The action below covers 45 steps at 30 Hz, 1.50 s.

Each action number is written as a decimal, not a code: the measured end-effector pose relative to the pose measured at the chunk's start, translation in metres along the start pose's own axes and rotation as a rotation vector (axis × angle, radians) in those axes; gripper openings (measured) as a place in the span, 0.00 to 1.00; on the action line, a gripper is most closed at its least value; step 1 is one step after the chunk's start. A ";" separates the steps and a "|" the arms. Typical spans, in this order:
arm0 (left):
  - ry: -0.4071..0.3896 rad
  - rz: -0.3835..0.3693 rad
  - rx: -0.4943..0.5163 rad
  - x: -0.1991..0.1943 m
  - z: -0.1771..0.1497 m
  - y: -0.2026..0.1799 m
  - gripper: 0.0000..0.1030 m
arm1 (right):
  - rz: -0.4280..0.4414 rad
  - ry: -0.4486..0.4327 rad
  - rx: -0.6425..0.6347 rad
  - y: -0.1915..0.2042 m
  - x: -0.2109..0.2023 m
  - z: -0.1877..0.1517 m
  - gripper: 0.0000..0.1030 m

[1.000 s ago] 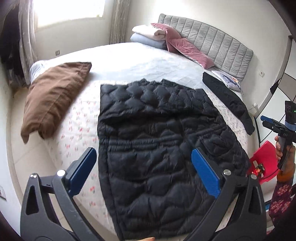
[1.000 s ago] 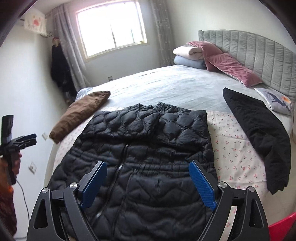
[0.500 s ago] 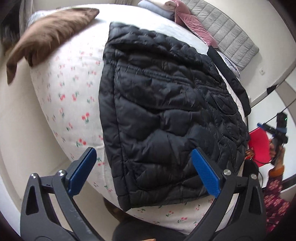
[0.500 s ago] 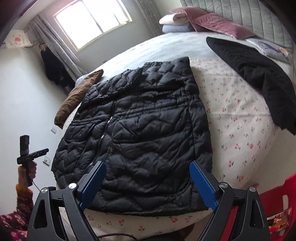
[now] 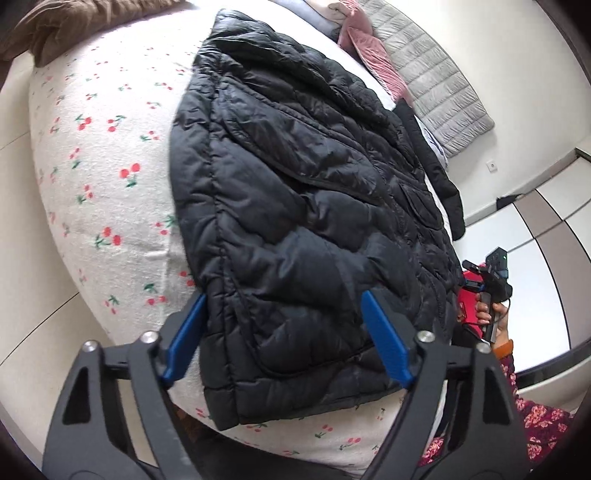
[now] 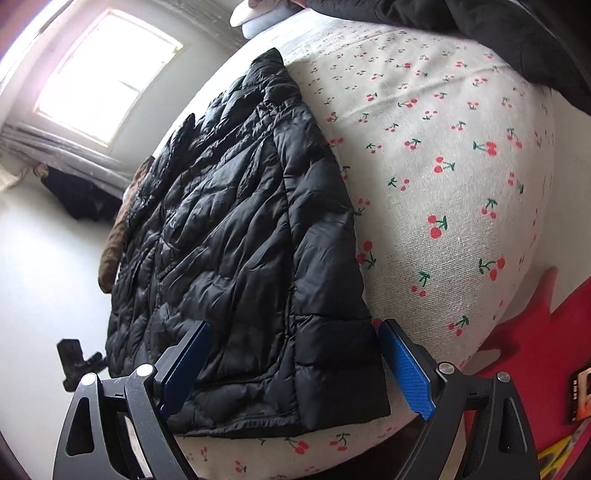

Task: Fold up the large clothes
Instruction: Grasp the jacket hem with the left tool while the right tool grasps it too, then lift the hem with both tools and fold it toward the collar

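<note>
As the bed (image 5: pixel 110 155) fills most of both views, it is recorded first: a cherry-print sheet covers its near end, and the foot edge curves away below both grippers. Lying flat on that sheet, hem toward the foot edge, is the jacket (image 5: pixel 295 206), a black quilted puffer and the item to be folded. Its hem sits just inside the bed's edge in both views. A second dark garment (image 6: pixel 498 40) lies well apart, nearer the headboard (image 5: pixel 439 88), and a brown pillow (image 5: pixel 66 26) rests at the far left corner.

Handling, as judged: the jacket looks light, soft and puffy, with a smooth shell likely to be slippery. It should compress readily under the fingers, and a shallow pinch may slide off. Best hold appears to be the stitched hem band at each lower corner, where the fabric is doubled and firmer.

The left gripper (image 5: pixel 284 336) sits over the hem's left corner with its fingers (image 5: pixel 184 336) fairly wide but closing; the jacket's edge lies between them, and the pads do not yet press it. The right gripper (image 6: pixel 295 362) straddles the right corner, its fingers (image 6: pixel 406 373) standing wide on either side of the hem and not clamped on it.

Risk noted: closing on the top layer alone would leave the underside behind.
</note>
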<state>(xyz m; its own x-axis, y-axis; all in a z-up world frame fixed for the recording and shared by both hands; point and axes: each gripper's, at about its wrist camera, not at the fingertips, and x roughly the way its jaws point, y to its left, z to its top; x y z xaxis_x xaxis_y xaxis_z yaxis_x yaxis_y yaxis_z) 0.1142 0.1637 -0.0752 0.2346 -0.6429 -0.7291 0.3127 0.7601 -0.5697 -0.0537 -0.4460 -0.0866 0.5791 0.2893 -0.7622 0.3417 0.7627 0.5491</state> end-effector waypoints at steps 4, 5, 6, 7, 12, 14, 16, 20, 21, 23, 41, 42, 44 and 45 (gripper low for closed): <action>-0.017 -0.011 -0.053 -0.002 -0.003 0.012 0.68 | -0.020 -0.005 -0.033 0.005 0.001 -0.004 0.76; -0.020 -0.017 -0.063 -0.003 -0.004 0.015 0.68 | -0.030 -0.007 -0.042 0.006 0.001 -0.006 0.72; -0.022 -0.021 -0.071 -0.002 -0.004 0.017 0.68 | -0.038 -0.006 -0.053 0.008 0.002 -0.007 0.70; -0.024 -0.022 -0.074 -0.002 -0.005 0.017 0.68 | -0.042 -0.004 -0.061 0.010 0.003 -0.009 0.64; -0.015 0.044 -0.060 -0.005 -0.008 0.013 0.68 | -0.013 0.035 -0.082 0.019 0.011 -0.015 0.31; -0.038 0.089 -0.053 -0.011 -0.008 0.014 0.68 | -0.023 0.037 -0.096 0.024 0.012 -0.016 0.28; -0.033 0.085 -0.058 -0.010 -0.008 0.019 0.68 | -0.031 0.041 -0.104 0.027 0.014 -0.015 0.28; 0.025 0.106 -0.065 0.003 -0.013 0.022 0.68 | -0.046 0.049 -0.108 0.030 0.019 -0.014 0.27; 0.033 0.116 -0.056 0.003 -0.014 0.019 0.68 | -0.045 0.051 -0.104 0.030 0.020 -0.015 0.27; 0.052 0.121 -0.041 0.002 -0.017 0.014 0.51 | -0.041 0.054 -0.103 0.033 0.022 -0.016 0.24; -0.332 -0.174 0.109 -0.145 -0.049 -0.096 0.12 | 0.100 -0.266 -0.336 0.114 -0.120 -0.033 0.10; -0.351 -0.180 0.119 -0.153 -0.052 -0.101 0.12 | 0.109 -0.286 -0.344 0.118 -0.131 -0.033 0.10; -0.404 -0.182 0.138 -0.175 -0.057 -0.109 0.12 | 0.127 -0.325 -0.355 0.125 -0.151 -0.033 0.10; -0.426 -0.181 0.144 -0.181 -0.058 -0.114 0.12 | 0.137 -0.347 -0.359 0.128 -0.162 -0.033 0.10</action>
<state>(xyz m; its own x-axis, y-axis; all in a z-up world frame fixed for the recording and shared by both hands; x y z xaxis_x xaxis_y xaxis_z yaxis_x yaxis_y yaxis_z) -0.0175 0.1987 0.0996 0.5117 -0.7677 -0.3858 0.5002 0.6313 -0.5927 -0.1284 -0.3757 0.0962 0.8328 0.2376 -0.4999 0.0056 0.8995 0.4370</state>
